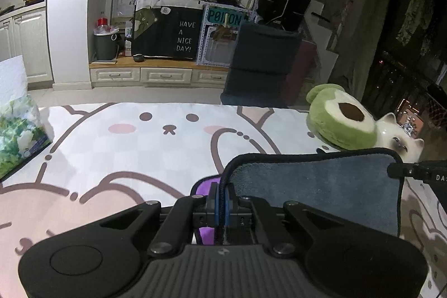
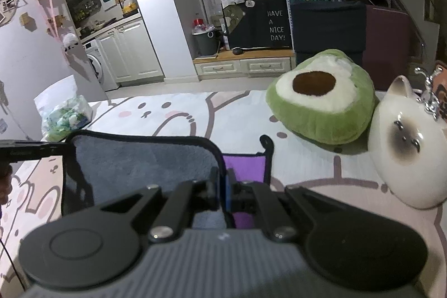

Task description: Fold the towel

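The towel [image 1: 315, 189] is grey-blue on one side and purple on the other, with a black hem. It is lifted off the table between both grippers. My left gripper [image 1: 220, 203] is shut on its left corner hem. My right gripper [image 2: 222, 192] is shut on its right corner hem; the grey side [image 2: 145, 166] spreads to the left and the purple side [image 2: 245, 166] hangs behind. The right gripper's tip [image 1: 413, 171] shows at the towel's far corner in the left wrist view. The left gripper's tip [image 2: 30, 148] shows at the left in the right wrist view.
The table [image 1: 125, 147] has a cartoon-bunny cloth. An avocado plush [image 2: 321, 99] and a white ceramic cat [image 2: 405, 147] stand at the right. A tissue pack [image 1: 19, 130] lies at the left. A dark chair [image 1: 262, 63] stands beyond the far edge.
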{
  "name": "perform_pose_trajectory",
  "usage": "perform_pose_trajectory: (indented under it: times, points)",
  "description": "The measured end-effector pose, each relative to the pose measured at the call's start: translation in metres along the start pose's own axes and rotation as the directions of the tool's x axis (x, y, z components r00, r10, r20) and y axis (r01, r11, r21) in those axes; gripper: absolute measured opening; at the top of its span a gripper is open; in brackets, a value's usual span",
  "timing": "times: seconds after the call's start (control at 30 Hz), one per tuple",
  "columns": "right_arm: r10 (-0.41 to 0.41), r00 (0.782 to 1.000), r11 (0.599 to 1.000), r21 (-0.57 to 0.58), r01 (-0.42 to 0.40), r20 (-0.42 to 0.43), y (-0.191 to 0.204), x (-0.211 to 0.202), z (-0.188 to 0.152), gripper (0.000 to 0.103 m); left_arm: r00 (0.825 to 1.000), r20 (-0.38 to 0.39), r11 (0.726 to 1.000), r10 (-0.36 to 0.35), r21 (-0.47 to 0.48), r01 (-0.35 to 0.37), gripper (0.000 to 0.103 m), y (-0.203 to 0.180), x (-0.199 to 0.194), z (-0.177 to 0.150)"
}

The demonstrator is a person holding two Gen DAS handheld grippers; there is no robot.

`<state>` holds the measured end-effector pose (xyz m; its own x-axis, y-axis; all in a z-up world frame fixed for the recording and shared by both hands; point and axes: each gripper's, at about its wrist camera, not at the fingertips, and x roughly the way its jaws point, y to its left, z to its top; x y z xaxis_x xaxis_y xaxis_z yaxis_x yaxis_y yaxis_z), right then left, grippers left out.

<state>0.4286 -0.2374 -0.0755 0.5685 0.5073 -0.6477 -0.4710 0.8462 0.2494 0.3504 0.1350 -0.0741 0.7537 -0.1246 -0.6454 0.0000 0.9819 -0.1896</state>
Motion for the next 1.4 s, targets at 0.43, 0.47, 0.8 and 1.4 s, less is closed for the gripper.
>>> perform_pose_trajectory:
  times: [0.43,0.47,0.8,1.4]
  points:
    - [-0.041,0.998,0.999,0.009,0.042,-0.046,-0.009,0.042,0.015,0.005,0.998,-0.045,0.999,0.035,-0.001,-0.035,0.004,0.007,0.046,0.013]
    - [-0.044,0.998,0.999,0.009,0.044,-0.051,-0.009,0.046,0.015,0.005,0.998,-0.050,0.999,0.039,-0.003,-0.039,0.004,0.008,0.049,0.013]
    - [-0.075,0.995,0.997,0.008,0.076,-0.068,-0.009,0.063,0.015,0.005,0.996,-0.071,0.998,0.052,-0.021,-0.053,0.004,0.013,0.071,0.019]
    - [-0.089,0.991,0.996,0.016,0.091,-0.104,-0.007,0.076,0.016,0.089,0.975,-0.189,0.993,0.119,0.008,-0.120,0.097,0.010,0.089,0.012]
